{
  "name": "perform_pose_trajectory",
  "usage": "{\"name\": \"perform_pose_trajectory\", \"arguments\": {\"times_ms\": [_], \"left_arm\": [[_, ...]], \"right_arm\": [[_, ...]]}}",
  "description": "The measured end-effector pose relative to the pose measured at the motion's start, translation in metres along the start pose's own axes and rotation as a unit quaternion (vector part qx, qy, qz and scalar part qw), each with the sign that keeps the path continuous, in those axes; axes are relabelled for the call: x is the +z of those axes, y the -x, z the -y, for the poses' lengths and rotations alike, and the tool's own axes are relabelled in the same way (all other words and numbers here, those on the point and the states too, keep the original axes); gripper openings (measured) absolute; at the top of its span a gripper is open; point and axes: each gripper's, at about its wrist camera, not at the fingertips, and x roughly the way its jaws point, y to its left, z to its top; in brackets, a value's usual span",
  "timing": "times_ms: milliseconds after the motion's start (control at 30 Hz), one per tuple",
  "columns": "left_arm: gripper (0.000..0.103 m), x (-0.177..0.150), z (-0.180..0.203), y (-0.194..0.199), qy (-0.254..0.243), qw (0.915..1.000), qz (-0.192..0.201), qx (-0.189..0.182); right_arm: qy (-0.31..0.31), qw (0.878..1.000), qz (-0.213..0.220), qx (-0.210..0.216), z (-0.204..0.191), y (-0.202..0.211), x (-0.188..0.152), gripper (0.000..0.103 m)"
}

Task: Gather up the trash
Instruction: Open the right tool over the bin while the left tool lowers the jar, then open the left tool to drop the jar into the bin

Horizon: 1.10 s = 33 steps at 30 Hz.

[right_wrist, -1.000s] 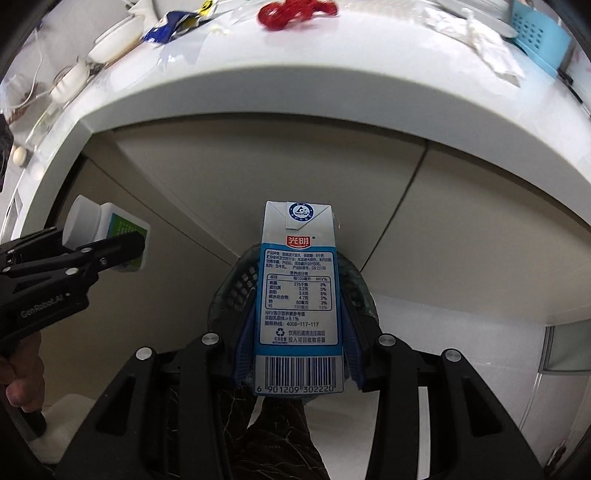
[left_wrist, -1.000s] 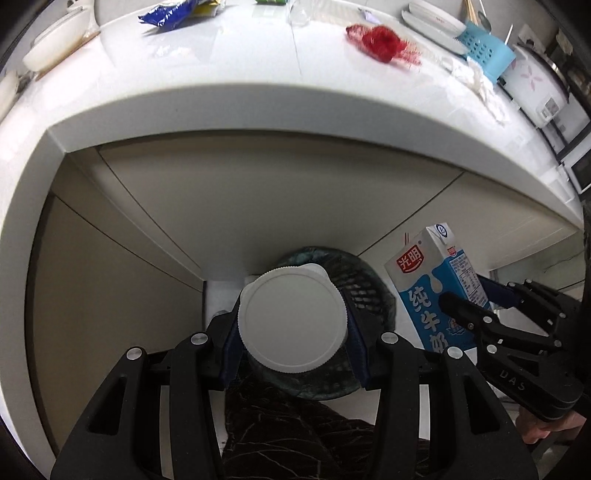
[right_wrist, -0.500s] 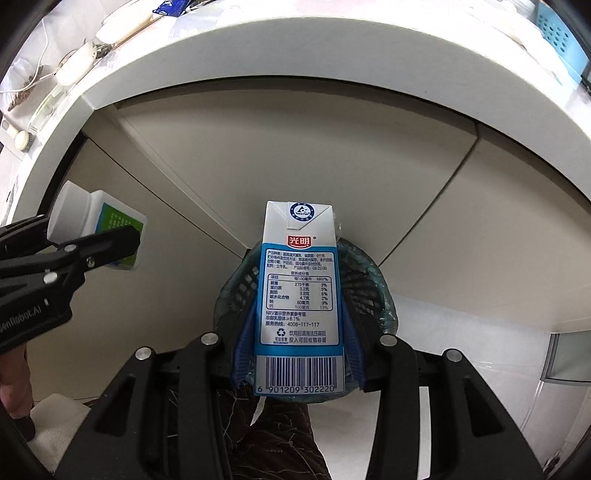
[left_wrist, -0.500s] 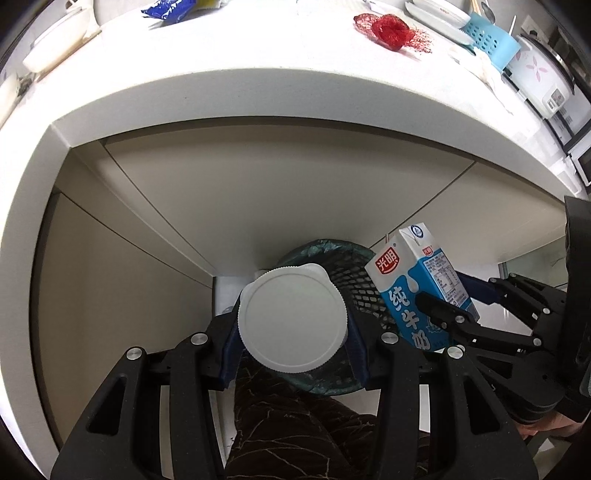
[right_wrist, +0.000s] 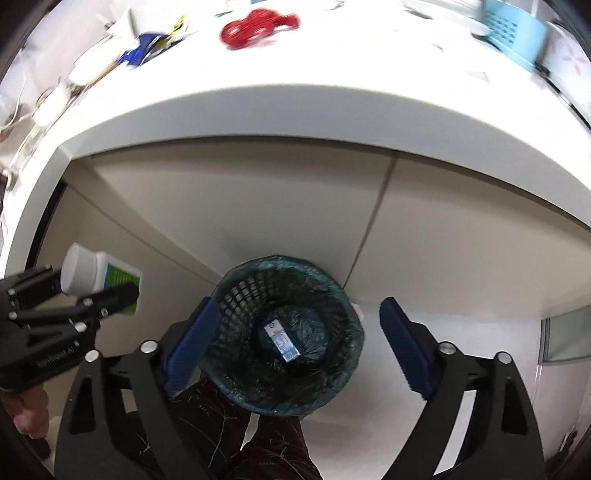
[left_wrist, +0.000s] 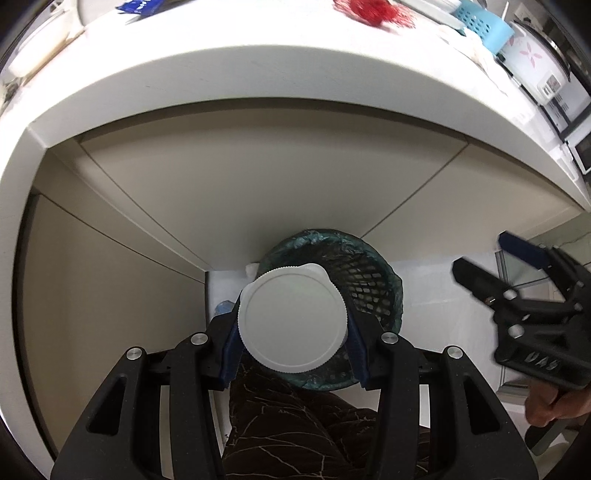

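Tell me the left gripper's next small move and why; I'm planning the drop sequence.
Probably open the left gripper: it is shut on the white-capped bottle, which sits over the mesh trash bin. The right gripper is open and the milk carton lies at the bin's bottom.

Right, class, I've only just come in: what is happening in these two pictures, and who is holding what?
A person is clearing trash from a kitchen counter into a bin, with a gripper in each hand. The right gripper is open and empty above the mesh bin, and a milk carton lies at the bin's bottom. The left gripper is shut on a white-capped bottle, held over the same bin and not yet dropped. More litter, including a red net, waits on the counter.
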Motion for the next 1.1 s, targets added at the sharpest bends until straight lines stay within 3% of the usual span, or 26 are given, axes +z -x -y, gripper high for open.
{"name": "perform_pose_trajectory", "arguments": {"times_ms": [200, 933, 1100], "left_arm": [[0.046, 0.001, 0.017, -0.008, -0.023, 0.9997, -0.002, -0.002], [0.047, -0.004, 0.059, -0.028, -0.072, 0.9965, -0.026, -0.033], [0.057, -0.004, 0.061, -0.024, -0.078, 0.9960, -0.019, -0.038]], "right_arm": [[-0.028, 0.999, 0.014, -0.022, 0.028, 0.015, -0.002, 0.095], [-0.086, 0.993, 0.010, -0.082, 0.084, 0.033, -0.018, 0.095], [-0.087, 0.993, 0.012, -0.083, 0.085, 0.034, -0.017, 0.095]]}}
